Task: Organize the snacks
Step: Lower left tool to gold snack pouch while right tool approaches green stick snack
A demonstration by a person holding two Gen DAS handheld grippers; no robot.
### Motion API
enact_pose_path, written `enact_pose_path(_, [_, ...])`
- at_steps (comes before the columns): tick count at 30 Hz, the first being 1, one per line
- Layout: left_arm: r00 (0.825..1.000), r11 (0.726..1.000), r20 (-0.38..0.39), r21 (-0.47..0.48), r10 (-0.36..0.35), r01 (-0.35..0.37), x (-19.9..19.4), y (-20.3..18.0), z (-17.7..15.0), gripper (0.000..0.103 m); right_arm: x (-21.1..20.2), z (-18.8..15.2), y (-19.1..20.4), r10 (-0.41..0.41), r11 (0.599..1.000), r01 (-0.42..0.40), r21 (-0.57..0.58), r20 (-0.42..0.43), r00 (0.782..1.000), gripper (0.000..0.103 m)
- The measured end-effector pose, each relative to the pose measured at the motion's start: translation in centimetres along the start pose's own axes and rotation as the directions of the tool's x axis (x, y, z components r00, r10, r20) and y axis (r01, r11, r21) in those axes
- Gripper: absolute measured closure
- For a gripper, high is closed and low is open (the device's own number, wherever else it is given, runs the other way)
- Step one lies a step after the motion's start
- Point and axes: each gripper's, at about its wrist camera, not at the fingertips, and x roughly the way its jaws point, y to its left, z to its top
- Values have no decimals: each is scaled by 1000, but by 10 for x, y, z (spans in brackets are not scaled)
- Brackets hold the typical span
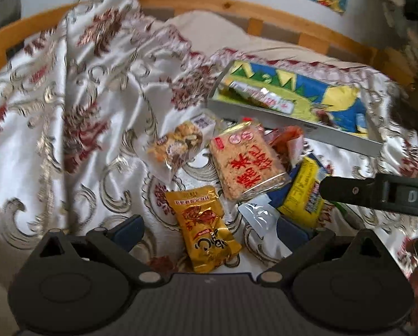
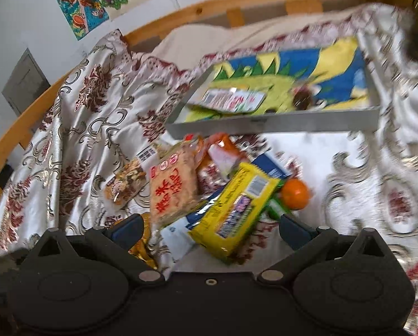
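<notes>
Both grippers wide, empty. Left gripper [image 1: 210, 231] straddles the gold packet [image 1: 206, 228]; right gripper [image 2: 210, 228] has the yellow pack [image 2: 232, 210] btwn its fingers. Tray [image 2: 273, 124] sits beyond. Risk — snacks overlap, so closing may snag the neighbor w/ it.

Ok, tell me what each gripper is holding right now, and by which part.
Nothing is held. The left gripper hangs open over the gold packet, the right gripper open over the yellow packet; neither pair of jaws grips anything.
</notes>
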Motion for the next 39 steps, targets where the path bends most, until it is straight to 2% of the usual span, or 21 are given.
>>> enact_pose_path(5, [996, 1000, -82, -19, 21, -22, 28, -3, -3, 1, 23, 9, -8, 60, 995, -55, 79, -61, 996, 1])
enact_pose_path(10, [996, 999, -83, 37, 34, -31, 36, -11, -9, 1, 41, 12, -19, 48, 985, -29, 172, -104, 993, 3])
enact_pose_path(17, [992, 981, -79, 174, 103, -88, 46, -35, -17, 1, 55, 10, -32, 48, 979, -21, 204, -132, 990, 10])
enact_pose_path(19, [992, 983, -80, 161, 100, -86, 46, -34, -17, 3, 57, 9, -33, 48, 978, -19, 205, -137, 989, 11])
enact_pose_path(21, [995, 991, -64, 113, 83, -75, 40, -28, -16, 6, 56, 8, -34, 50, 978, -20, 208, -136, 989, 12])
enact_pose_path(24, [1000, 997, -21, 70, 19, -18, 31, -25, -18, 5, 57, 8, -34, 53, 977, -24, 210, -135, 989, 12])
enact_pose_path(28, [999, 985, 37, 171, 18, -24, 26, -39, -19, 4, 58, 8, -36, 62, 977, -31, 213, -139, 988, 12])
enact_pose_path(30, [999, 981, 36, 192, 26, -32, 28, -42, -19, 3, 58, 9, -36, 68, 977, -37, 210, -139, 988, 12])
enact_pose_path(34, [998, 993, -53, 115, 43, -36, 42, -31, -15, 3, 61, 9, -35, 79, 978, -49, 201, -145, 986, 13])
enact_pose_path(37, [996, 998, -67, 50, 53, -50, 47, -20, -13, 3, 62, 9, -33, 94, 979, -64, 196, -151, 984, 13])
enact_pose_path(39, [996, 997, -68, 46, 65, -61, 49, -18, -13, 3, 64, 9, -32, 98, 979, -68, 191, -155, 983, 13])
